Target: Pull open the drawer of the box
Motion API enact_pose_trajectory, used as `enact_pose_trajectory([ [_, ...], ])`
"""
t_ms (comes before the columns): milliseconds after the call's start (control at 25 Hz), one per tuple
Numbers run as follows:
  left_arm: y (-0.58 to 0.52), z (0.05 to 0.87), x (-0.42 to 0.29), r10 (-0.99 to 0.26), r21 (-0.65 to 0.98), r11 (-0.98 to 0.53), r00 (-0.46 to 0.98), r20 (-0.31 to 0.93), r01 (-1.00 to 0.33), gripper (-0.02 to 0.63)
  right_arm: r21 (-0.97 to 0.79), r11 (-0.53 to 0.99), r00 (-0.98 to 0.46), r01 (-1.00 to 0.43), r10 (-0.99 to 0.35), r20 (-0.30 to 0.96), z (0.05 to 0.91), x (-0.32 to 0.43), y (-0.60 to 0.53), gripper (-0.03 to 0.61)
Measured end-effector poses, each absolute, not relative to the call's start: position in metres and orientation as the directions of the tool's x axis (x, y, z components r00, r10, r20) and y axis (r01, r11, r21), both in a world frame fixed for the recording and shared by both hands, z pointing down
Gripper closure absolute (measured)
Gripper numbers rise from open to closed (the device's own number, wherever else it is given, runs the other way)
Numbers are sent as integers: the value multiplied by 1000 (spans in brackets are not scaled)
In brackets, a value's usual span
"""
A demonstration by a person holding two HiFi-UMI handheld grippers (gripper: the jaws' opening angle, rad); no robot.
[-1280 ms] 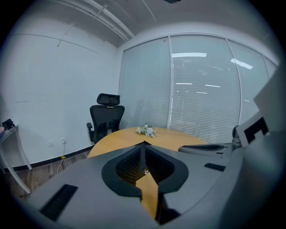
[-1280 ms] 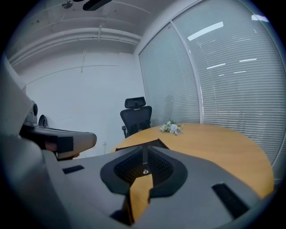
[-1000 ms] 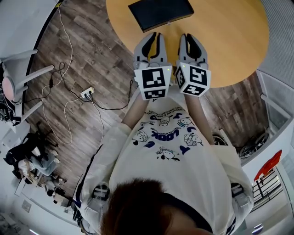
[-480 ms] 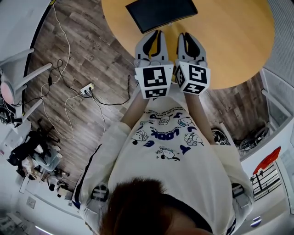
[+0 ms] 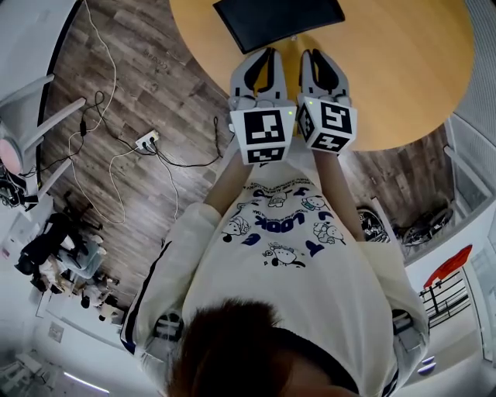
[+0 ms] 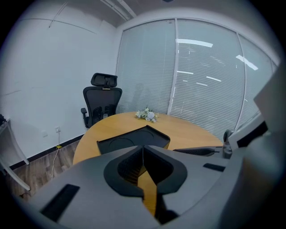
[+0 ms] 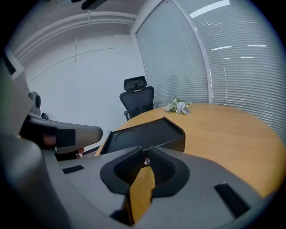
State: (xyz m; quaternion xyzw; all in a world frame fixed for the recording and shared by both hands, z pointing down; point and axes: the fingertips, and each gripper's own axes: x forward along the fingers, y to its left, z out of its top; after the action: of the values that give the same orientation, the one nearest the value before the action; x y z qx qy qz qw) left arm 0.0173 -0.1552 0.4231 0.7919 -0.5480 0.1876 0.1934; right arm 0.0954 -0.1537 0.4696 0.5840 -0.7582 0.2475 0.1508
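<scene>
Since a second ago both grippers have drifted a little up the head view and the black box (image 5: 277, 19) now runs past that view's top edge; the grippers are side by side as before. The box sits on the round wooden table (image 5: 403, 70), close to its near edge, just beyond the gripper tips. Its drawer is shut, so what it holds is hidden. Left gripper (image 5: 268, 54): jaws clenched, tips touching, nothing between them. Right gripper (image 5: 313, 56): jaws also clenched. The gripper views alone show two shallow round recesses in the box top (image 6: 134, 138) (image 7: 147, 132). They also show a black office chair (image 6: 102, 105) and a small bunch of flowers (image 6: 146, 115) at the table's far edge, with blinds behind. In the right gripper view a small silvery knob (image 7: 146, 161) shows right at the closed tips; contact cannot be told. Only the head view shows the power strip (image 5: 146, 141) and its cables on the wood floor.
</scene>
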Motion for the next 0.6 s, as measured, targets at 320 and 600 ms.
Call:
enact_pose_trajectory([
  [320,-158,438,13,-779,118,-314,326,535,-942,594,-199,219,-295,-955,-776,557,492,89,-159,471],
  [600,-163,447,11,-772,124,-307,324,548,-943,594,-202,250,-321,-947,-740,591,510,81,-166,443],
])
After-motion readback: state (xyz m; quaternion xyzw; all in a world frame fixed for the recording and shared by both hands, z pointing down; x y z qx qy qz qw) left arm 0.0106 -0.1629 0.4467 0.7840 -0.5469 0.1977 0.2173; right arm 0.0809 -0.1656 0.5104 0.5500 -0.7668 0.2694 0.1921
